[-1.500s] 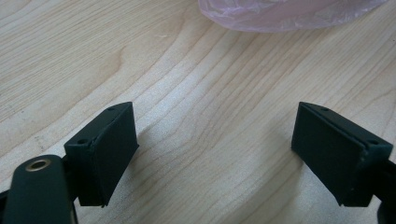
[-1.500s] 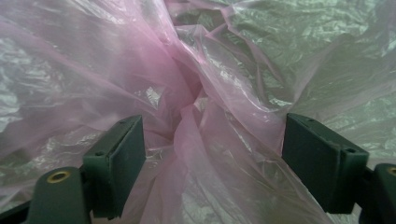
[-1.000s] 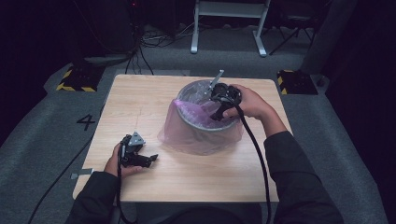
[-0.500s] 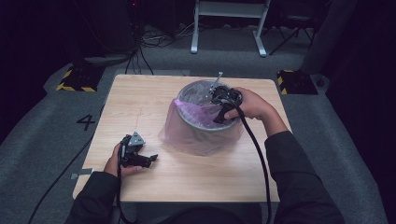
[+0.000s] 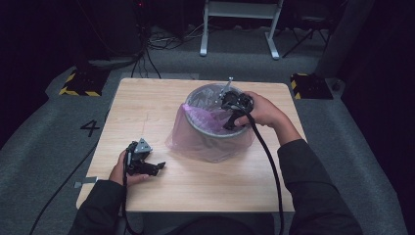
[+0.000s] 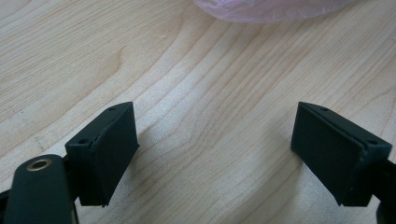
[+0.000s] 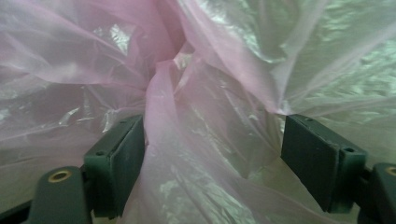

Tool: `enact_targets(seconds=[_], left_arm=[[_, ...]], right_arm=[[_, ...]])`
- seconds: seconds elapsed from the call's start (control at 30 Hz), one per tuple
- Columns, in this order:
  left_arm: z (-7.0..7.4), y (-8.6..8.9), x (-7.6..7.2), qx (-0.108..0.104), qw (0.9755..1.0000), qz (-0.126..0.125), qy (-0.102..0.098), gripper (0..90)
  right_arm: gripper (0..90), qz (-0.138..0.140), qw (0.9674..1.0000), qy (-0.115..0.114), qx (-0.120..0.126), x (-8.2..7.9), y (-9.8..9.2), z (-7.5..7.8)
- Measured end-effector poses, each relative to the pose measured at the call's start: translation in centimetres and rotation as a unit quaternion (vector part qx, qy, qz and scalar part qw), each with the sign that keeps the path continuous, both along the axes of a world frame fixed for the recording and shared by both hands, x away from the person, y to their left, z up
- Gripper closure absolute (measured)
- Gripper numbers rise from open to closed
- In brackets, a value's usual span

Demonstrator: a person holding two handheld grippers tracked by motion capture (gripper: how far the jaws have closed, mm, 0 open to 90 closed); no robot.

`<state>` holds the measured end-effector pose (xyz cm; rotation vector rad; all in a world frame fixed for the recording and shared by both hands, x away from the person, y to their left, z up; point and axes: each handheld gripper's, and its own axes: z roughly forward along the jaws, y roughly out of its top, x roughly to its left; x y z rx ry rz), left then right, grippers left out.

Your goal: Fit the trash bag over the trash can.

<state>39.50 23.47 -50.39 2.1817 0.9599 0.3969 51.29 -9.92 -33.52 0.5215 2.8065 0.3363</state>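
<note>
— So where's the bag (image 5: 198,128)?
— Draped over the bin (image 5: 211,94), mid-bench (image 5: 147,103), mouth up, long axis upright.
— Right gripper (image 5: 231,113)?
— Down inside the bin, jaws wide, film bunched between them, not pinched.
— Left gripper (image 5: 155,167)?
— Resting on the bench, jaws wide, holding nothing, pointing toward the bag.

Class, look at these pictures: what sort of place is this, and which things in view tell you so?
Probably a lab or studio set up for recording, not a home: a lone wooden table on grey carpet, yellow-and-black striped floor blocks, loose cables, and a number 4 marked on the floor.
</note>
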Motion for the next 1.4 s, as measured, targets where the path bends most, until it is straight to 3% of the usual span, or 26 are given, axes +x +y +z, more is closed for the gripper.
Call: enact_targets(seconds=[0.27, 0.53, 0.67, 0.77, 0.9, 1.17, 1.4], left_arm=[[0.0, 0.0, 0.0, 0.001, 1.0000, 0.000, 0.001, 14.4], [0.0, 0.0, 0.0, 0.002, 1.0000, 0.001, 0.001, 14.4], [0.0, 0.0, 0.0, 0.000, 1.0000, 0.001, 0.002, 14.4], [0.0, 0.0, 0.0, 0.000, 1.0000, 0.001, 0.002, 14.4], [0.0, 0.0, 0.0, 0.001, 1.0000, 0.001, 0.002, 14.4], [0.0, 0.0, 0.0, 0.001, 1.0000, 0.001, 0.002, 14.4], [0.0, 0.0, 0.0, 0.001, 1.0000, 0.001, 0.002, 14.4]], right_arm=[[23.7, 0.013, 0.9989, -0.033, 0.030, -0.2, -0.4, 0.1], [24.8, 0.020, 0.9947, -0.065, 0.078, -0.9, -1.0, 0.2], [23.9, 0.013, 0.9905, -0.094, 0.099, -1.2, -1.2, 0.2], [23.8, 0.005, 0.9858, -0.103, 0.133, -1.4, -1.6, 0.3], [23.2, -0.002, 0.9814, -0.110, 0.158, -1.6, -2.0, 0.4], [21.5, -0.010, 0.9686, -0.117, 0.219, -2.2, -2.6, 0.8], [20.4, -0.020, 0.9589, -0.127, 0.253, -2.6, -3.3, 1.3]])
